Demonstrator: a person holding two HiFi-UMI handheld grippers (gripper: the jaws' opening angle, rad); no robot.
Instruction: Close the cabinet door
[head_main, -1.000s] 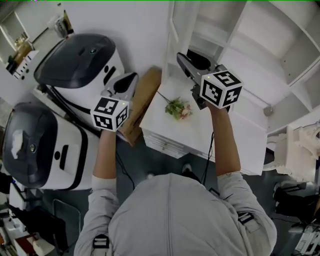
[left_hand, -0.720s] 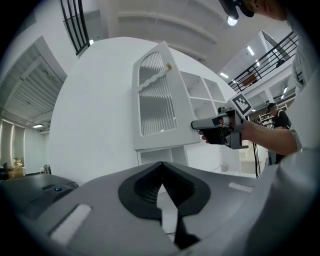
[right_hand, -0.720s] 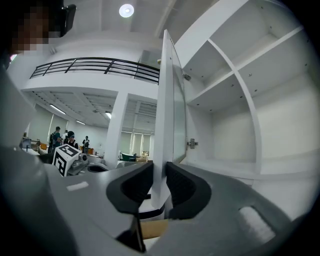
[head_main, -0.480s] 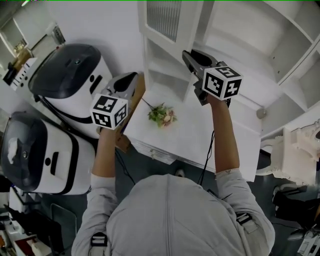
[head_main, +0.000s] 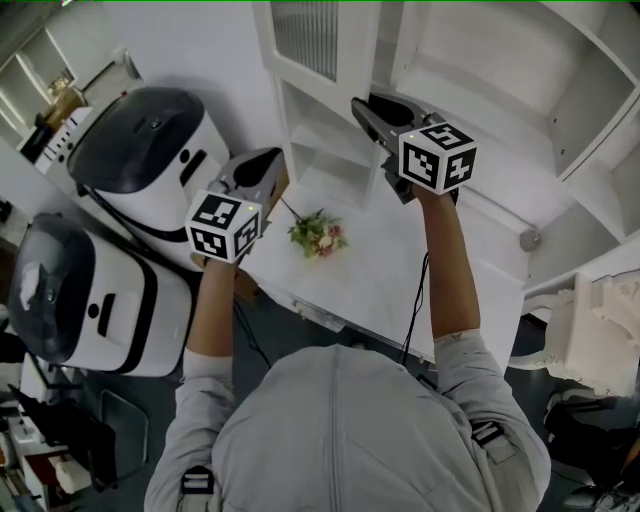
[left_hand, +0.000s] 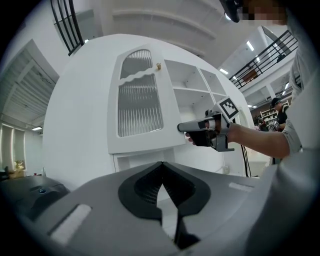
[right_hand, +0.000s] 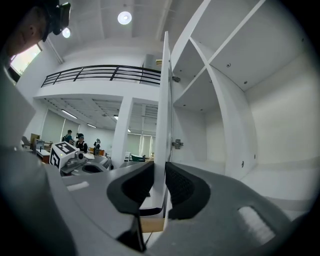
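- White cabinet (head_main: 480, 60) above tabletop (head_main: 400, 290); door (right_hand: 162, 100) ajar.
- Right gripper (right_hand: 159, 170): jaws narrow, just eased slightly, pinching door edge.
- Left gripper (left_hand: 161, 167): jaws together, empty.

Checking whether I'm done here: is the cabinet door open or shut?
Open: the cabinet door stands swung outward, well clear of its opening, and the shelves are exposed.

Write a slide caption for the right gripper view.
Right gripper, jaws just opened a touch, clamps the edge of the open cabinet door, white shelves to its right.
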